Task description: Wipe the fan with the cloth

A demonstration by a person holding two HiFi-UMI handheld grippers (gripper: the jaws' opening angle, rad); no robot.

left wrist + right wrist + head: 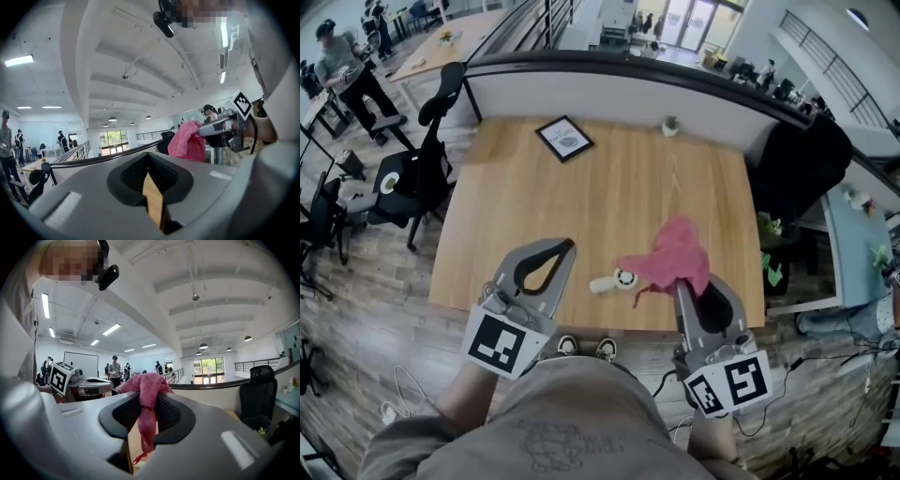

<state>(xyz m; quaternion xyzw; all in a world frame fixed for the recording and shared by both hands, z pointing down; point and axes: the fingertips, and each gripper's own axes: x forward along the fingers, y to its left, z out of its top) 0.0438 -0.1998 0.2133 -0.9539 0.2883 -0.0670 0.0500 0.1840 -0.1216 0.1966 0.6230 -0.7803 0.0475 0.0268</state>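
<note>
Gripping the pink cloth [678,255], the right gripper [682,286] sits at the lower right of the head view. Its jaws are clamped on a bunched fold, and the rest drapes over the tips and hangs down between them. The left gripper [565,247], lower left, has its jaws pressed together with nothing in them. The fan [617,280], small, white and handheld, lies on the wooden table [609,187] near its front edge, lower centre, between the two grippers. The cloth overlaps the fan's right end in frame; contact can't be told. A picture frame [563,138] and a small plant [671,125] sit near the table's far edge, upper centre.
</note>
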